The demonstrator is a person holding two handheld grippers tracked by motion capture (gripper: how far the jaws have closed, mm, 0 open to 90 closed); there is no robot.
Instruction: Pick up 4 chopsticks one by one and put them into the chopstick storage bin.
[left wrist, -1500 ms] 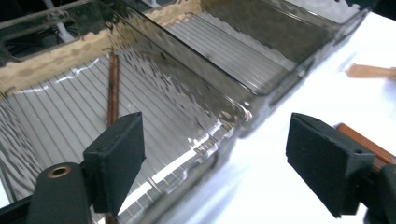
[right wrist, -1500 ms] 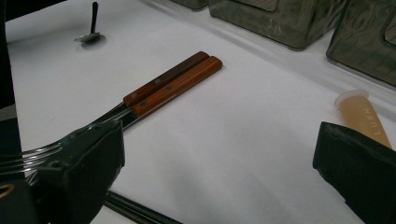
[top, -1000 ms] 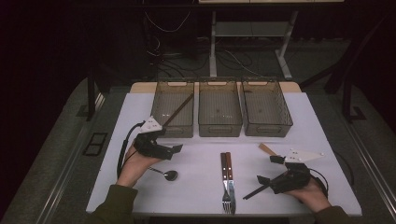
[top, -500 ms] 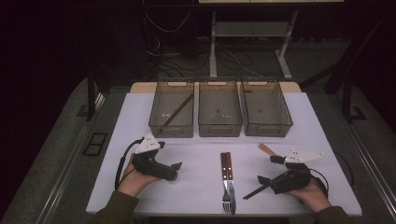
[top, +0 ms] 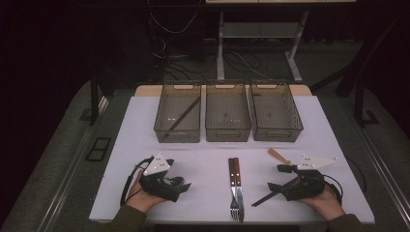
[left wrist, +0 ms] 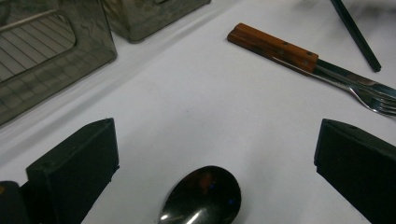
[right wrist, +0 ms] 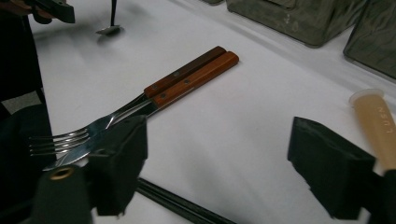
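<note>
A: Where did the shiny metal spoon (left wrist: 201, 196) lie?

B: On the white worktop (top: 208, 150), its bowl between the left gripper's (top: 180, 186) wide-spread fingers (left wrist: 74, 172), untouched. Its long axis ran back toward the hand, bowl pointing toward the wood-handled fork and knife (top: 235, 181).

A: And the right gripper (top: 279, 177)?

B: Its fingers (right wrist: 327, 172) had just been narrowing, with only bare worktop between them; a black chopstick (top: 263, 197) lay under its fingers, and a tan cylinder (right wrist: 376, 123) just beside them.

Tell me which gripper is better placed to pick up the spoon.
Left. The left gripper has its open jaws either side of the spoon; the right gripper sits beyond the fork.
</note>
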